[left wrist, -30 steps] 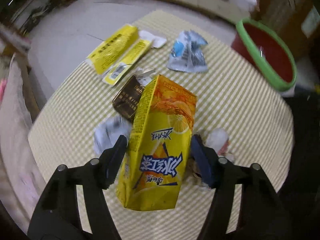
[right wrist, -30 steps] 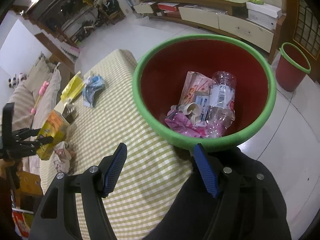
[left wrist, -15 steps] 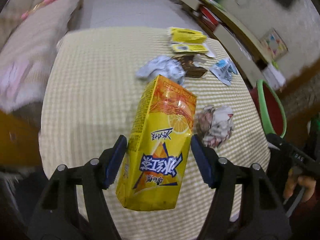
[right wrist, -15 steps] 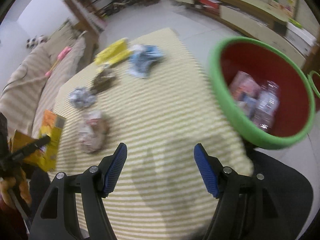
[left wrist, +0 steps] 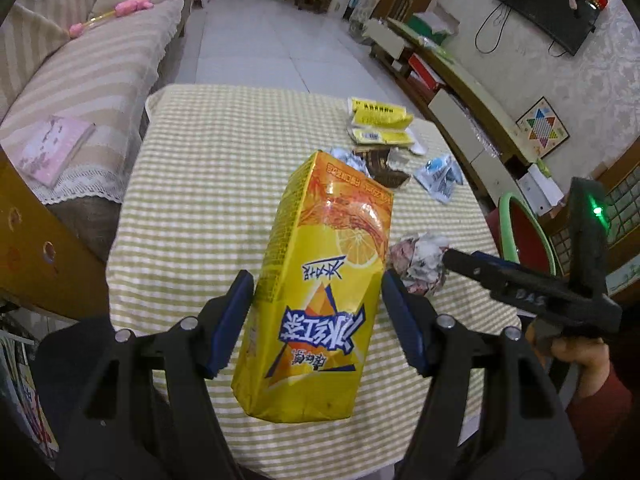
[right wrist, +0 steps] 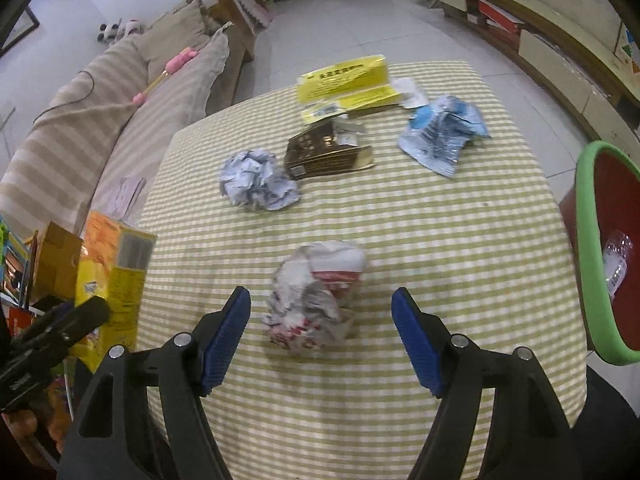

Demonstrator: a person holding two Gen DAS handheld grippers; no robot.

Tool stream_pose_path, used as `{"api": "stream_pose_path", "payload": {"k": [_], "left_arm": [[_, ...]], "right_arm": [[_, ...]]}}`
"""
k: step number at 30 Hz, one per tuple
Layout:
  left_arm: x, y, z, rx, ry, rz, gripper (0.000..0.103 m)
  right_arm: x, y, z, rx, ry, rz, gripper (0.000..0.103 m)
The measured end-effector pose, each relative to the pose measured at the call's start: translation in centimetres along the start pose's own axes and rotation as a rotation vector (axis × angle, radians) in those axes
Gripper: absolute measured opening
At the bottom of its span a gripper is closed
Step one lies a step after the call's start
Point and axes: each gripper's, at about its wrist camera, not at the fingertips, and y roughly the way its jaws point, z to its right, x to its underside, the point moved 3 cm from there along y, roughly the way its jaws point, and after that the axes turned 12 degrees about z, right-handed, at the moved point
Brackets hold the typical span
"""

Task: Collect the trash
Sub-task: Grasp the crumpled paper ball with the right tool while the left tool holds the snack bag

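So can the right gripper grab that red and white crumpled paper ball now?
Probably yes. The right gripper is opening, its fingers either side of the crumpled paper ball, not touching it. Nothing lies between them on the checked tablecloth.

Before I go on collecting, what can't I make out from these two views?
- Bin: right wrist view, cut off by the right edge; only a bottle shows inside.
- Bin in left wrist view: largely hidden behind the right gripper.
- Dark wrapper: left wrist view, partly hidden behind the yellow carton.
- Carton's far side: unseen in both views.
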Motion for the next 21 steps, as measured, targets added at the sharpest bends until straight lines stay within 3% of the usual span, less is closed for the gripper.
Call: {"api": "stream_pose_path", "payload": {"k": [21], "left_arm": [[-0.3,-0.1,-2.0,-0.020,-0.038,0.008,0.064]], "right_arm": [[0.7,2.4,-0.5,0.016,0.015,-0.054,0.071]]}}
